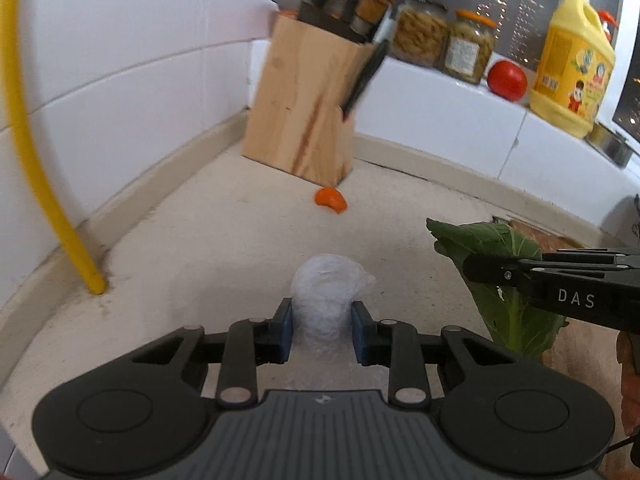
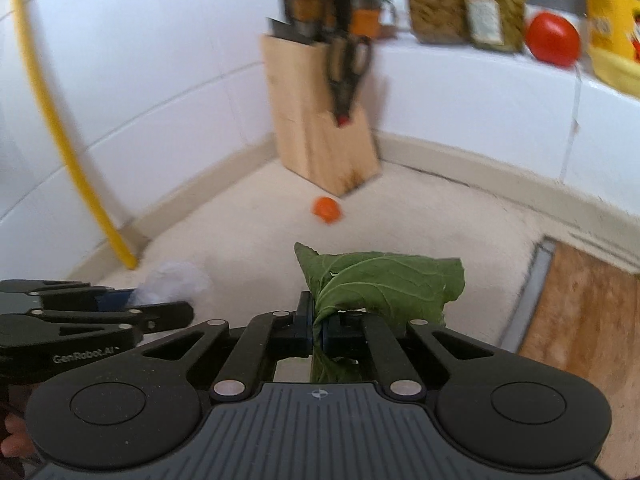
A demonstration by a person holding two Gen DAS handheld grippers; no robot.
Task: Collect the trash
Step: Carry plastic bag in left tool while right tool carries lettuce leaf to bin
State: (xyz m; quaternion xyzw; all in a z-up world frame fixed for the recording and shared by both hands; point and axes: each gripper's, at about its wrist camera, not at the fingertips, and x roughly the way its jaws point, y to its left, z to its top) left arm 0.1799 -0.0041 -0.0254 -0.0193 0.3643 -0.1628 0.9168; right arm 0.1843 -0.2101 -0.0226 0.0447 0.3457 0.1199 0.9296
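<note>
My left gripper (image 1: 323,330) is shut on a crumpled wad of clear plastic film (image 1: 326,292), held above the pale counter; the wad also shows in the right wrist view (image 2: 176,282). My right gripper (image 2: 318,330) is shut on a green leaf (image 2: 384,284), which sticks out forward and to the right; the leaf also shows in the left wrist view (image 1: 504,280). An orange piece of peel (image 1: 330,200) lies on the counter in front of the knife block, and it shows in the right wrist view too (image 2: 327,209). The two grippers are side by side, left of each other.
A wooden knife block (image 1: 304,108) stands in the corner by the white tiled wall. A yellow hose (image 1: 36,152) runs down at the left. Jars (image 1: 468,46), a tomato (image 1: 507,79) and a yellow oil bottle (image 1: 572,68) sit on the ledge. A wooden board (image 2: 592,320) lies at the right.
</note>
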